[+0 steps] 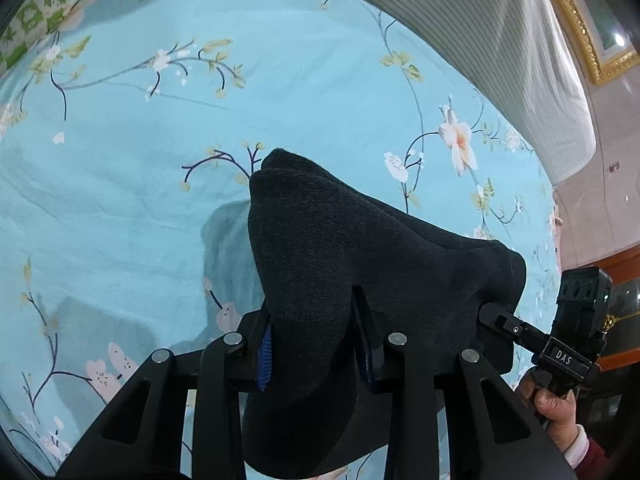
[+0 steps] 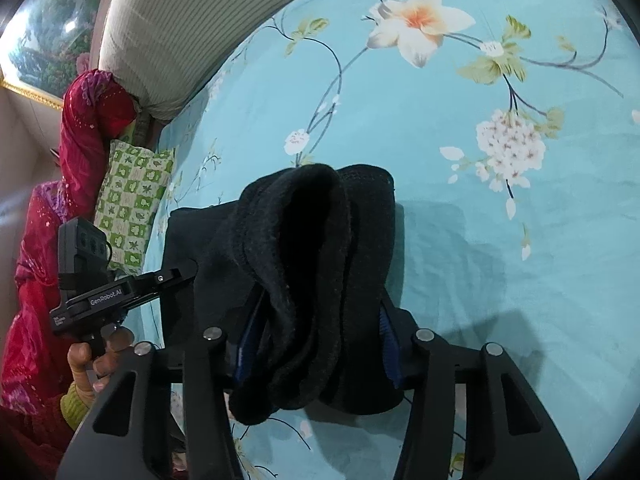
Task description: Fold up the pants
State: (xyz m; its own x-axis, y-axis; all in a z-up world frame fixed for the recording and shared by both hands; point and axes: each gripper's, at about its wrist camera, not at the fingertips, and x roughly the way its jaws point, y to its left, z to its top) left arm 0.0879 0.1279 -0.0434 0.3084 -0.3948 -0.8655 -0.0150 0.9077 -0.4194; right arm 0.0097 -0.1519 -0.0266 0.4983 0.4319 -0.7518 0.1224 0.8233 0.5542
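Currently | left gripper [image 1: 312, 344] gripping pants [image 1: 360, 264], jaws clenched on a thick bunch | right gripper [image 2: 316, 344] gripping the other bunched end, jaws clenched on it | pants hanging between both grippers, lifted above the floral sheet [image 1: 140, 200] | pillow [image 2: 132, 200] lying near the headboard [image 2: 168, 32]

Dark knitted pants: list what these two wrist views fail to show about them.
- Left wrist view: the dark knitted pants bunch over the left tool, hiding its fingertips; the lower fabric is cut by the frame edge.
- Right wrist view: fabric covers the right tool; waistband and legs cannot be told apart.
- Both views: overall length, and any contact with the blue floral bedsheet, stay hidden.
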